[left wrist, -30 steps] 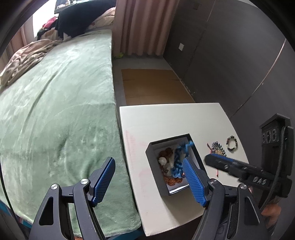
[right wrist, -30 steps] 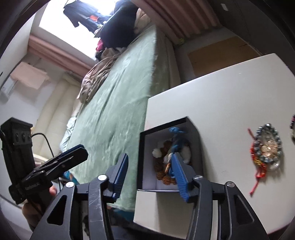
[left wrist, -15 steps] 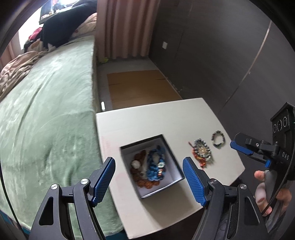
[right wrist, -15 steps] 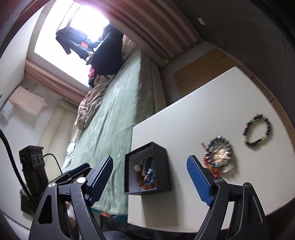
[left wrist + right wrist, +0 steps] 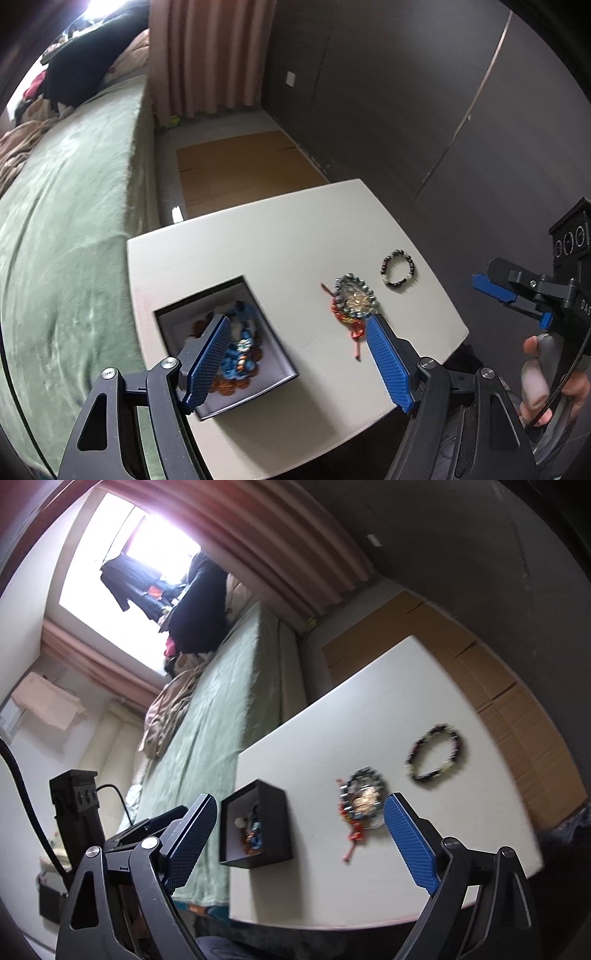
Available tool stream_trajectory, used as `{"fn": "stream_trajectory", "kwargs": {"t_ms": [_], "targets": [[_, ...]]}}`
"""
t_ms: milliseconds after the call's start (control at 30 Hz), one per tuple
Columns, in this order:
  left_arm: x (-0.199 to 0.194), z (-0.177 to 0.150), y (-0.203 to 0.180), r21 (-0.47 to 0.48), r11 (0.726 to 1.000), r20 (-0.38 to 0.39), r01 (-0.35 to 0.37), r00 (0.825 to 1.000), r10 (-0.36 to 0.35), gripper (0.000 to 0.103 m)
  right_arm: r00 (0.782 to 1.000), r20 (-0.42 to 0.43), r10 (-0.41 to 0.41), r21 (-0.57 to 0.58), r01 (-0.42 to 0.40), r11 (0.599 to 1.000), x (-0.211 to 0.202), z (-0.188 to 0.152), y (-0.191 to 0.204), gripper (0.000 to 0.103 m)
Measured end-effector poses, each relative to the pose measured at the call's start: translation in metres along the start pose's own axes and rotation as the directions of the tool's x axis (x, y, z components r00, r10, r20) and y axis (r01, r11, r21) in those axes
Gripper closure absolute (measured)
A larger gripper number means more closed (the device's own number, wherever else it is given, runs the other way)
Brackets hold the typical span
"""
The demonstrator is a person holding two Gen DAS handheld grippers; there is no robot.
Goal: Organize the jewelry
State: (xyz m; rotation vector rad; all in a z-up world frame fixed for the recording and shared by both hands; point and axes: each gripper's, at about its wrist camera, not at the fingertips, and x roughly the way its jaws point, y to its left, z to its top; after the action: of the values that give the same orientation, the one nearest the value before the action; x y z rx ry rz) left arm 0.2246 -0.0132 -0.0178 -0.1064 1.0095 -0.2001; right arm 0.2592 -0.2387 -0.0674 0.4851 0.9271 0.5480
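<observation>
A black box (image 5: 173, 306) with a white inside stands at the left of the white table (image 5: 280, 236); in it lie a blue bracelet (image 5: 240, 350) and brown beads. It also shows in the right wrist view (image 5: 273, 812). A grey-bead bracelet with red cord (image 5: 354, 302) (image 5: 364, 801) and a dark bead bracelet (image 5: 399, 267) (image 5: 436, 755) lie on the table to its right. My left gripper (image 5: 299, 362) is open and empty above the box and table. My right gripper (image 5: 299, 842) is open and empty, held off the table's near edge; it shows in the left wrist view (image 5: 513, 291).
A bed with a green blanket (image 5: 62, 221) runs along the table's left side. Flat cardboard (image 5: 240, 166) lies on the floor beyond the table. A dark wall (image 5: 424, 92) and pink curtains (image 5: 207, 55) stand behind.
Both grippers have pulled back and up from the box. The right gripper, shut near the blue bracelet a second ago, has opened; the bracelet now lies in the box.
</observation>
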Motion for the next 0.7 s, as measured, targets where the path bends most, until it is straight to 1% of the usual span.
{"fn": "stream_trajectory", "kwargs": {"t_ms": [167,300,400,500,600,700], "targets": [[0.015,0.005,-0.015,0.012,1.000,-0.027,0.012,1.000,-0.012,0.027,0.999,0.013,-0.036,0.016,0.036,0.999,-0.015,0.004,-0.018,0.011],[0.028,0.007,-0.029,0.036,0.999,-0.049,0.020,0.999,-0.019,0.029,0.997,0.021,-0.073,0.026,0.073,0.997,-0.025,0.005,-0.032,0.011],[0.042,0.008,-0.040,0.049,0.998,-0.077,0.025,0.997,-0.022,0.035,0.996,0.014,-0.085,0.040,0.085,0.996,-0.028,0.005,-0.044,0.011],[0.058,0.009,-0.050,0.060,0.998,-0.105,0.030,0.994,-0.024,0.047,0.994,-0.007,-0.112,0.066,0.112,0.991,-0.029,0.004,-0.058,0.011],[0.077,0.010,-0.061,0.060,0.997,-0.143,0.051,0.989,-0.042,0.054,0.992,-0.025,-0.124,0.110,0.126,0.986,-0.030,0.005,-0.073,0.011],[0.092,0.009,-0.073,0.077,0.995,-0.170,0.067,0.984,-0.053,0.057,0.989,-0.033,-0.142,0.138,0.145,0.980,-0.032,0.006,-0.085,0.011]]}}
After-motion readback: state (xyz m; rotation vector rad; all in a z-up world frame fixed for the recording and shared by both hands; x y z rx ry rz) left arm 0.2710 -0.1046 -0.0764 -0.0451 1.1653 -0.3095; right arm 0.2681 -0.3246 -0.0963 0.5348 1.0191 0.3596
